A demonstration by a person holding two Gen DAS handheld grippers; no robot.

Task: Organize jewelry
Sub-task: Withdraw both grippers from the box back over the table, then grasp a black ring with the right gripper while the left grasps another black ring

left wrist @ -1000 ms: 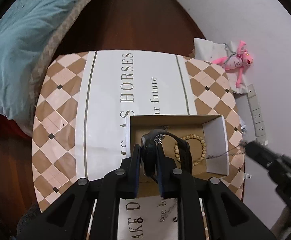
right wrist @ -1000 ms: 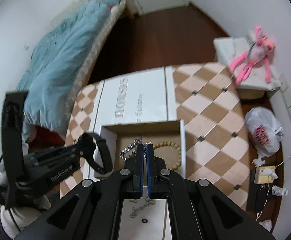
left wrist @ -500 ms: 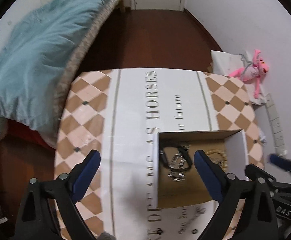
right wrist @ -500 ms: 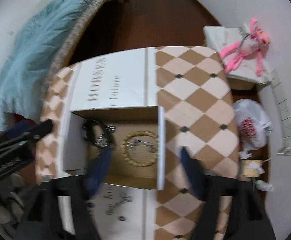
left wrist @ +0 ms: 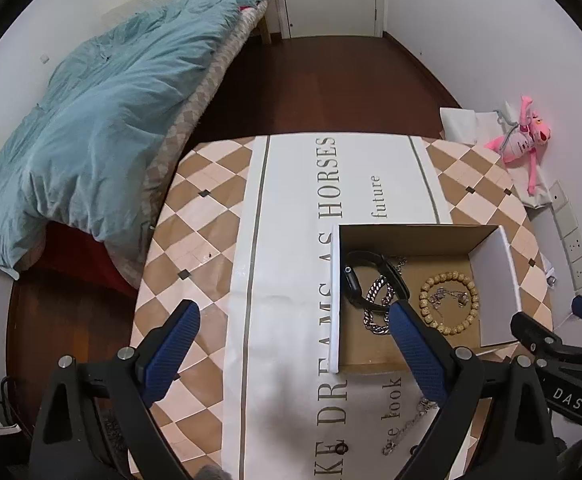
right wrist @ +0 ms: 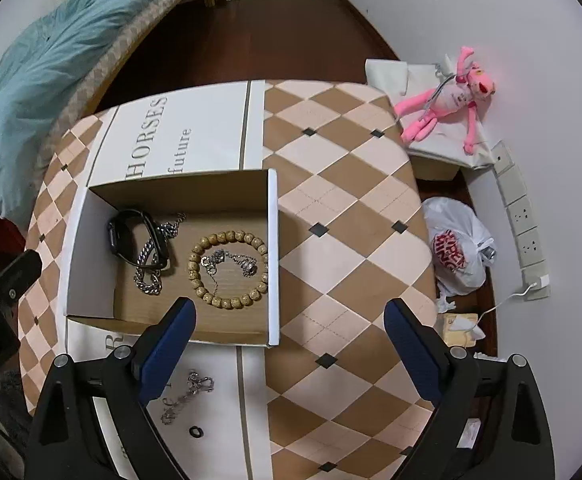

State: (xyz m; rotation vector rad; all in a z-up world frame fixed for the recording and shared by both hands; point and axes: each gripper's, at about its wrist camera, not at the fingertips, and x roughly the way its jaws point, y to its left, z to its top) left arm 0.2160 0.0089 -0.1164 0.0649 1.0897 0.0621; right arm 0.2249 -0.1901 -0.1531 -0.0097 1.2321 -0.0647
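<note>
An open cardboard box [right wrist: 273, 256] [left wrist: 335, 296] sits on the table. In it lie a black watch [right wrist: 131, 236] [left wrist: 355, 280], a silver chain bracelet [right wrist: 147, 276] [left wrist: 377, 312], a wooden bead bracelet [right wrist: 227, 268] [left wrist: 449, 296] and a thin silver necklace [right wrist: 231, 260] inside the beads. Outside the box, near the table's front edge, lie a thin silver chain [right wrist: 189, 394] [left wrist: 407, 426] and a small black ring [right wrist: 196, 431] [left wrist: 341, 448]. My left gripper [left wrist: 291, 344] is open and empty, above the table left of the box. My right gripper [right wrist: 287, 340] is open and empty, above the box's near right corner.
The table [right wrist: 351, 240] has a checkered cloth and a white runner with lettering [left wrist: 291, 220]. A bed with a blue duvet [left wrist: 91, 140] stands to the left. A pink plush toy [right wrist: 447, 100], a plastic bag [right wrist: 457, 252] and a power strip [right wrist: 523, 224] lie to the right.
My left gripper let go of the black watch into the box, opened and pulled back to the left. My right gripper opened, released the thin necklace onto the beads, and pulled back.
</note>
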